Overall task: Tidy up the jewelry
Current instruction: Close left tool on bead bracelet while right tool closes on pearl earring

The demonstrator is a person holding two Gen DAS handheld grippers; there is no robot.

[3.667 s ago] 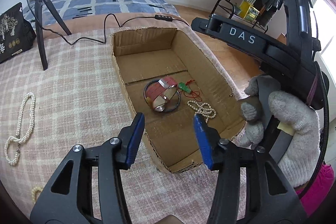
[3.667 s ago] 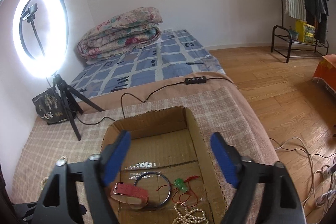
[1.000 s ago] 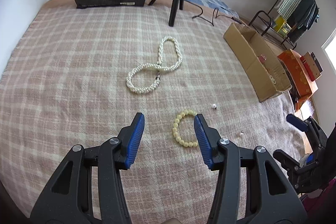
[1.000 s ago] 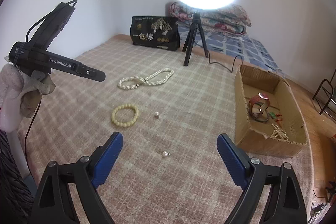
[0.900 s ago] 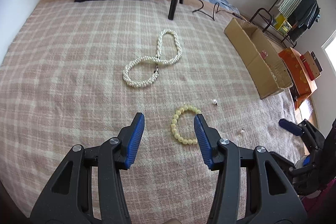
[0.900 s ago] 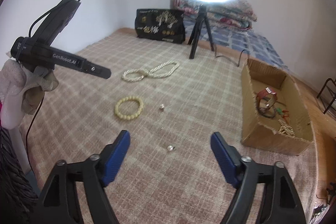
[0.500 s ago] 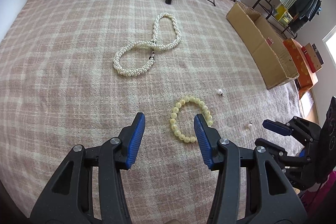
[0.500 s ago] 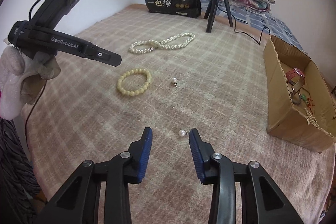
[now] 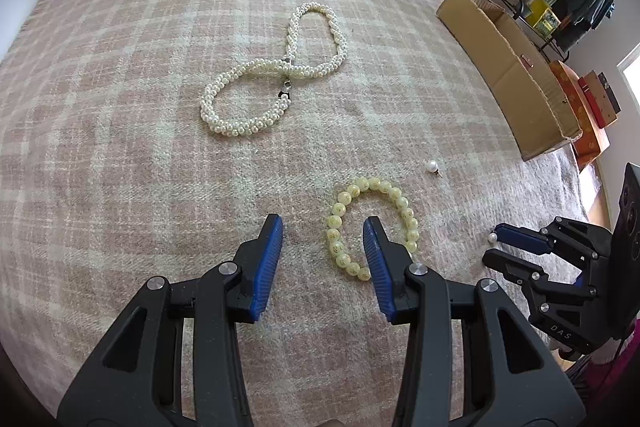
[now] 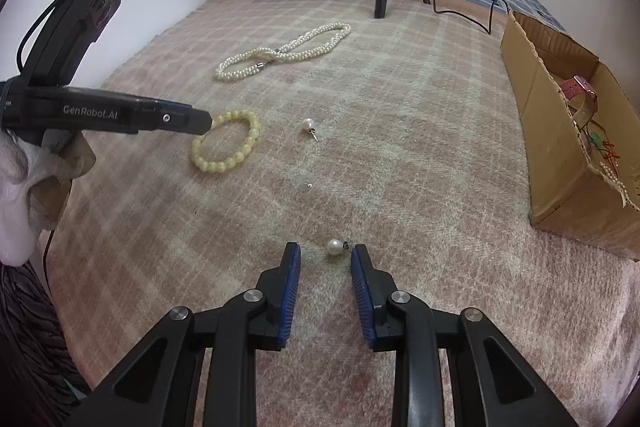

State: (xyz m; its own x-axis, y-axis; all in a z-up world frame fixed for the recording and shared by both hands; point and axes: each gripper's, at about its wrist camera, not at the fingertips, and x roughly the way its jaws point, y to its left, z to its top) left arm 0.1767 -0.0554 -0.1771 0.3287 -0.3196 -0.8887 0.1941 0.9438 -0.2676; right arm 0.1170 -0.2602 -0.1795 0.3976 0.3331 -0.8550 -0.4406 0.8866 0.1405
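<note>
We've dropped both grippers lower: right gripper (image 10: 326,253) narrowing around the pearl earring (image 10: 334,247), left gripper (image 9: 322,231) half-open, bracelet (image 9: 372,227) at 1 o'clock, nothing gripped.

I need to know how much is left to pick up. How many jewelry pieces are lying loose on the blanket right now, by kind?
White twisted pearl necklace: 1
Yellow beaded bracelet: 1
Single white pearl stud earrings: 2
Total: 4 pieces loose on the pink plaid blanket, not counting what already lies in the cardboard box.
</note>
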